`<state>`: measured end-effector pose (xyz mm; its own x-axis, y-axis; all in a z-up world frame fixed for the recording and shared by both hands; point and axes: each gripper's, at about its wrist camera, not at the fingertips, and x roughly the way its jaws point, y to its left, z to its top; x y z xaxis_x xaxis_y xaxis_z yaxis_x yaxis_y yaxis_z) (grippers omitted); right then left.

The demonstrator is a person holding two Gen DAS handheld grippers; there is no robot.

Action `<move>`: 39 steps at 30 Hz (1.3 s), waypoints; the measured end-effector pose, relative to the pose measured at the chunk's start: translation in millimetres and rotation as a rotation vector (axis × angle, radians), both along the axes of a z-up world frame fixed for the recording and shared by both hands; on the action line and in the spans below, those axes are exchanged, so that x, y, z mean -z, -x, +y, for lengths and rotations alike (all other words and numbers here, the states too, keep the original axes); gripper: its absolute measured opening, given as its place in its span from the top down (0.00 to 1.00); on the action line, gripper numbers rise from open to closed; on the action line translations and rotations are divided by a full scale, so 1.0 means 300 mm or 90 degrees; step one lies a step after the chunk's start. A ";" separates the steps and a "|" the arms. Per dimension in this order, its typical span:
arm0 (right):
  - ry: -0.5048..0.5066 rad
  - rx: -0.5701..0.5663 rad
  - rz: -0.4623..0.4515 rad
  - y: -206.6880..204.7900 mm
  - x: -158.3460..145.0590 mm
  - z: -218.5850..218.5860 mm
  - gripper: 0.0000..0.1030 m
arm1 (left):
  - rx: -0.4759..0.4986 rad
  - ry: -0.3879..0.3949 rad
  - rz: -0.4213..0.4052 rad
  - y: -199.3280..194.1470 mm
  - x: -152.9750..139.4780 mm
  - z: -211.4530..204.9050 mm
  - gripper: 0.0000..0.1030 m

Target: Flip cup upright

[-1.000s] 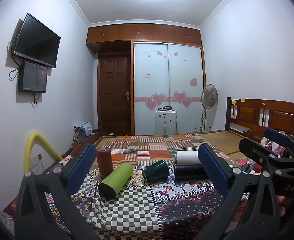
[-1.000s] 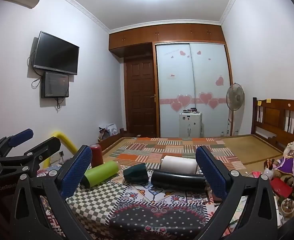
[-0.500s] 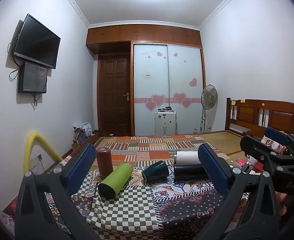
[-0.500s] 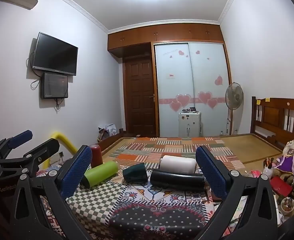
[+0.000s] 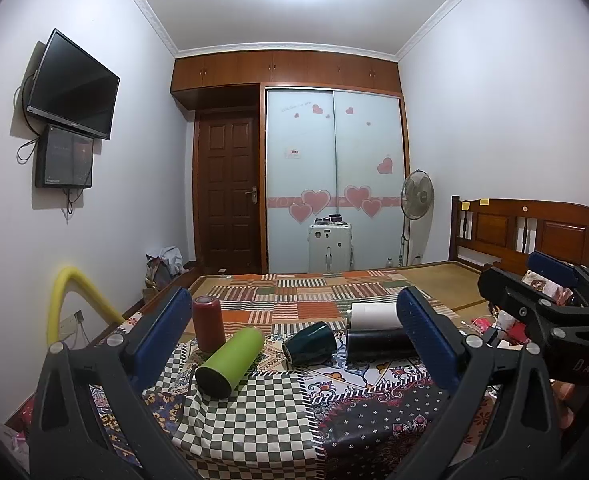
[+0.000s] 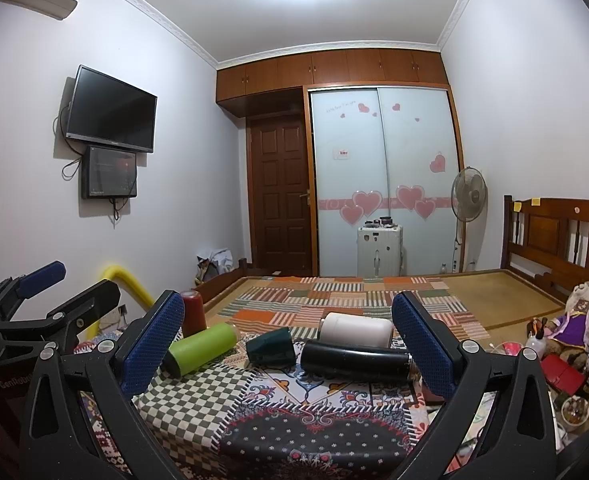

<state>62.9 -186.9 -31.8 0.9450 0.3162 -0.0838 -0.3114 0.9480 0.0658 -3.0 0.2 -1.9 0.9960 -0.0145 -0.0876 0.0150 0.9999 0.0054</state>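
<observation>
Barely any shift vs earlier; right gripper (image 6: 290, 344) drifted slightly. Both empty w/ fingers apart, left gripper (image 5: 294, 340) too. Dark green cup (image 5: 309, 343) lies sideways on patchwork cloth (image 5: 254, 412) btwn green bottle (image 5: 230, 362) & black bottle (image 5: 378, 346). Grip mid-body, rotate slowly.

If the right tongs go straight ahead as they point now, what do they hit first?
Likely the black bottle lying on its side, nearest between the open right tongs. The green cup lies just left of it, the white bottle behind. Depth is hard to judge.
</observation>
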 end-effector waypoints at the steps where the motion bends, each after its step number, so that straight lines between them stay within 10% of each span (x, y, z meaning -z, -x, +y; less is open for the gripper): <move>1: 0.000 0.000 -0.001 0.000 -0.001 -0.001 0.00 | 0.000 0.000 0.000 -0.001 0.001 0.001 0.00; 39: 0.004 -0.002 -0.010 0.009 0.000 0.003 0.00 | 0.000 0.005 -0.007 0.014 -0.009 0.007 0.00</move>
<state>60.2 -185.9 -31.8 0.9451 0.3187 -0.0716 -0.3153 0.9474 0.0548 -7.2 2.4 0.8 0.9970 -0.0154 -0.0760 0.0153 0.9999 -0.0024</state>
